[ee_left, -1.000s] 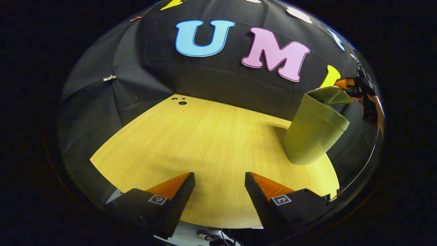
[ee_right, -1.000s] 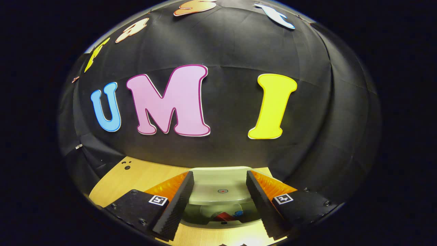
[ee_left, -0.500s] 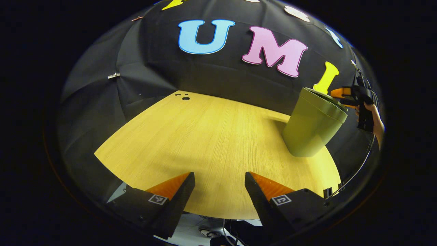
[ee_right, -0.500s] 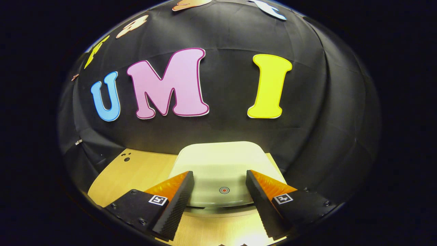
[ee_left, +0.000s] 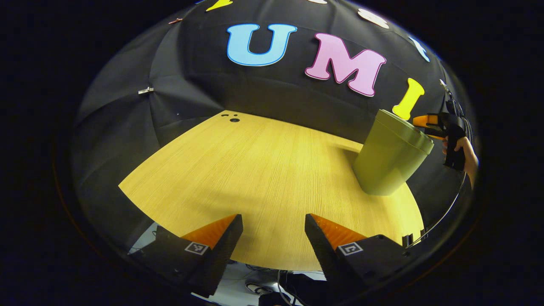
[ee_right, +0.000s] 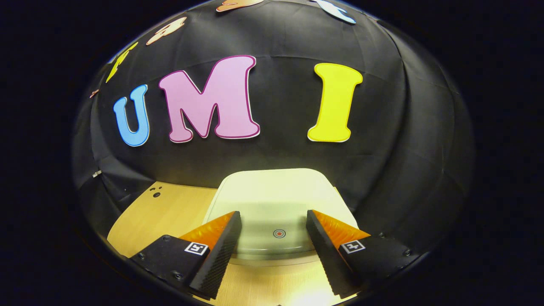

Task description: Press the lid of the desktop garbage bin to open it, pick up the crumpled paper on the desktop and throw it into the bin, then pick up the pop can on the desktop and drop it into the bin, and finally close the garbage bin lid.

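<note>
A green desktop bin [ee_left: 390, 159] stands on the right part of the wooden table [ee_left: 263, 170]. Its lid [ee_right: 276, 199] lies flat and closed, with a small round mark [ee_right: 279, 233] near the front edge. My right gripper [ee_right: 274, 221] hovers open just over the lid's front, one finger on each side of the mark; whether the fingers touch the lid I cannot tell. In the left gripper view that right gripper [ee_left: 429, 123] shows beside the bin's top, held by a hand [ee_left: 465, 153]. My left gripper [ee_left: 274, 223] is open over the table's near edge, holding nothing.
Small dark holes [ee_left: 231, 117] mark the table's far left corner. A cable [ee_left: 446, 212] hangs from the hand down past the table's right edge. The floor with cables [ee_left: 263, 284] shows below the near edge.
A second ago the lid stood tilted up with rubbish visible inside; it has come down flat and closed. The right gripper lowered onto it. The left gripper drew back slightly.
</note>
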